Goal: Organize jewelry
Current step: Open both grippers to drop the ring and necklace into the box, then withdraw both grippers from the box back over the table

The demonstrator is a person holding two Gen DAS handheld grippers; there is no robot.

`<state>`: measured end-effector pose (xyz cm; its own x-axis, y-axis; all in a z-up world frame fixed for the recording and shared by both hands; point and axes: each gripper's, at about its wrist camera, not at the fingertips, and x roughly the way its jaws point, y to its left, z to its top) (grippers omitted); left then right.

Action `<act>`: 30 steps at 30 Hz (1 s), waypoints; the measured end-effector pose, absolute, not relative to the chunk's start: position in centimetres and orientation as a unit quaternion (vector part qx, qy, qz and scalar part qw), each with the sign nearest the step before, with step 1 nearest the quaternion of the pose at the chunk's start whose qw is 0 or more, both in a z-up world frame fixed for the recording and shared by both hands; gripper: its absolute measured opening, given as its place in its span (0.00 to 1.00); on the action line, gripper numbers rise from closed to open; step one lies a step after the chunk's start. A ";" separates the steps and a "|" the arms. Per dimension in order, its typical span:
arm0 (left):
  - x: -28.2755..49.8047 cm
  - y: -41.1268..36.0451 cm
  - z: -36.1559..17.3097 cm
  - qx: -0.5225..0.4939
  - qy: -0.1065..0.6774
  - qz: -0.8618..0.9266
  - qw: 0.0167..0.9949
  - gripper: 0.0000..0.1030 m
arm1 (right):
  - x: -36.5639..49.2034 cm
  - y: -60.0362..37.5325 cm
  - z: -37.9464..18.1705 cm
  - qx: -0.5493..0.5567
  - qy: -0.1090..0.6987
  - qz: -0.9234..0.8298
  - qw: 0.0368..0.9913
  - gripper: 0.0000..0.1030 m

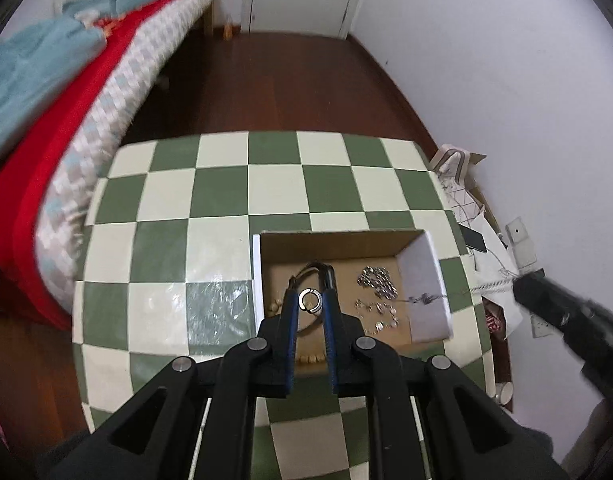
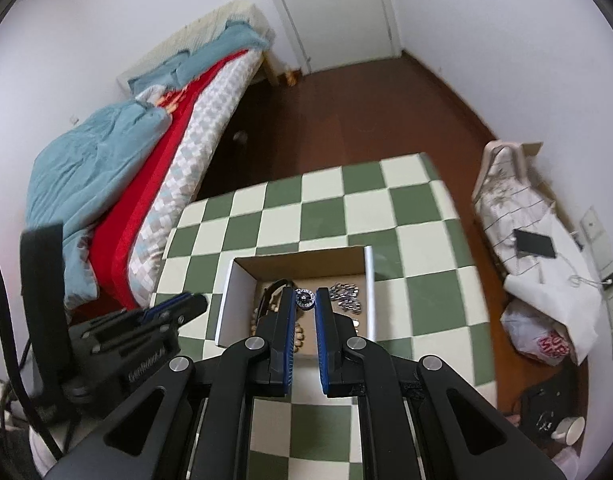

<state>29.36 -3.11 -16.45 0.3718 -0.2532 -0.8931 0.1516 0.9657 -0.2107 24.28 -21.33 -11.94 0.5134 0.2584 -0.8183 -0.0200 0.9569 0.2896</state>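
Left jaws pinching silver ring, above cardboard box

Working in what I read as a home bedroom: bed with teal blanket and red sheet along one wall, white door, dark wood floor. Green-and-cream checkered table stands beside the bed; bagged clutter lies along the opposite wall.

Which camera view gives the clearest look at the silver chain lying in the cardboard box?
The left wrist view: the silver chain lies unobstructed on the floor of the cardboard box, links distinguishable. In the right wrist view the silver chain is partly hidden behind the right gripper and looks smaller.
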 end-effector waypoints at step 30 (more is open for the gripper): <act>30.6 -1.3 -17.5 0.035 0.523 0.002 0.851 1.00 | 28.4 -20.8 -20.4 0.023 0.611 -0.007 0.791 0.98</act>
<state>30.60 -1.28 -17.53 0.4521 0.0404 -0.8910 0.0327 0.9976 0.0618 28.39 -20.80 -20.44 0.2528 0.0179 -0.9673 0.0394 0.9988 0.0288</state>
